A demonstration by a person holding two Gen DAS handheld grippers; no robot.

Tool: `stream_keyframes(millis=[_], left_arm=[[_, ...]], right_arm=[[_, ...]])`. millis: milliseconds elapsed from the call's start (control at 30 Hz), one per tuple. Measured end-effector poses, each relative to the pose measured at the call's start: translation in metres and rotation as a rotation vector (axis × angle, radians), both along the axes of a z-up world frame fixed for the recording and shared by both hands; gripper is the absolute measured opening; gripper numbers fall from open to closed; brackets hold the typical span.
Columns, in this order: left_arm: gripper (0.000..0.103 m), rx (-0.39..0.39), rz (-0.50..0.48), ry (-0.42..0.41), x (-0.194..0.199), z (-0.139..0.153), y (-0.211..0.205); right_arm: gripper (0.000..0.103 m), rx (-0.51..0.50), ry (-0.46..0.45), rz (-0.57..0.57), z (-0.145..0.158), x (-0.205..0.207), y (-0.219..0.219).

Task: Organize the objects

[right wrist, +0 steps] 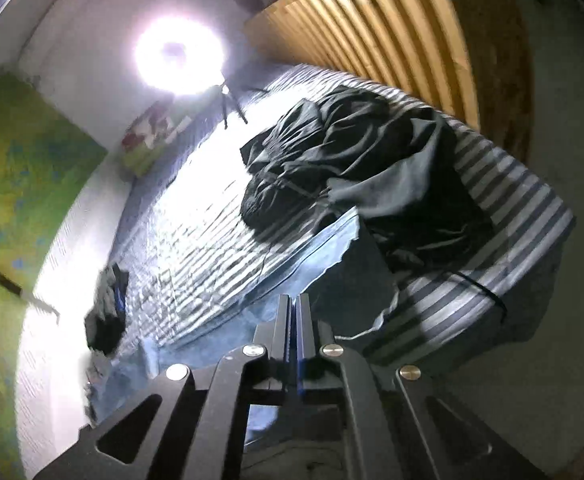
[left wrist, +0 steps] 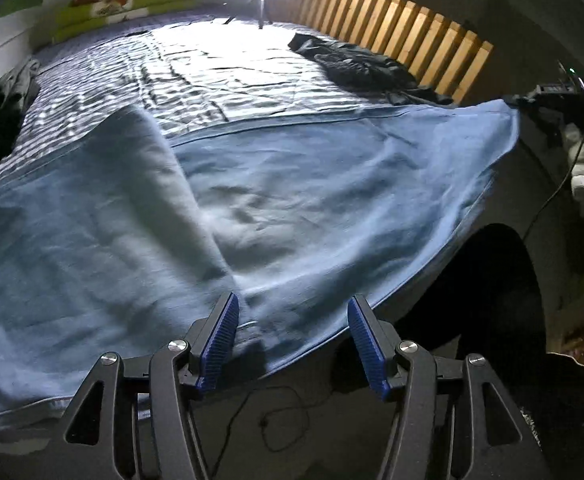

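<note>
A large blue towel (left wrist: 275, 200) lies spread over the near part of a striped bed (left wrist: 195, 72), with a raised fold running from its left middle toward me. My left gripper (left wrist: 292, 312) is open, its blue pads (left wrist: 221, 344) on either side of the towel's near edge. In the left wrist view the towel's far right corner is lifted at the right gripper (left wrist: 548, 92). In the right wrist view my right gripper (right wrist: 294, 304) is shut on the blue towel's edge (right wrist: 332, 248), which hangs dark below it.
A dark crumpled garment (right wrist: 356, 168) lies on the bed near the wooden slatted headboard (left wrist: 404, 36). Another dark garment (right wrist: 105, 312) lies at the bed's left side. Green pillows (left wrist: 123, 8) and a bright lamp on a tripod (right wrist: 179, 56) stand at the far end.
</note>
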State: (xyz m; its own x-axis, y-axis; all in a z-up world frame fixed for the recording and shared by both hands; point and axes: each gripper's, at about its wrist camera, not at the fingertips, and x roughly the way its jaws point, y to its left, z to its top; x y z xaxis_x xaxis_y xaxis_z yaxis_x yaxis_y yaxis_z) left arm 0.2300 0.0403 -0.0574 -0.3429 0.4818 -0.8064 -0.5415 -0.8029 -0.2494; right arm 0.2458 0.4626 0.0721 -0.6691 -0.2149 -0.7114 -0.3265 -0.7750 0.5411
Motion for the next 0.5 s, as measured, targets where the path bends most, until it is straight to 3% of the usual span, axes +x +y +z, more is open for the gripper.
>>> stream_keyframes(millis=[133,267,400,500], left_arm=[[0.061,0.081,0.085,0.025,-0.012,0.021,-0.043],[0.061,0.099,0.260,0.077,-0.034,0.042,-0.128],[0.061,0.089,0.416,0.088,-0.055,0.041,-0.207],[0.061,0.150,0.547,0.079,-0.058,0.031,-0.273]], right_arm=[[0.002,-0.004,0.044,0.042,0.017,-0.019,-0.034],[0.002,0.003,0.095,0.122,0.046,-0.052,-0.088],[0.002,0.038,0.151,0.240,0.084,-0.102,-0.178],[0.002,0.044,0.200,0.342,0.116,-0.140,-0.263]])
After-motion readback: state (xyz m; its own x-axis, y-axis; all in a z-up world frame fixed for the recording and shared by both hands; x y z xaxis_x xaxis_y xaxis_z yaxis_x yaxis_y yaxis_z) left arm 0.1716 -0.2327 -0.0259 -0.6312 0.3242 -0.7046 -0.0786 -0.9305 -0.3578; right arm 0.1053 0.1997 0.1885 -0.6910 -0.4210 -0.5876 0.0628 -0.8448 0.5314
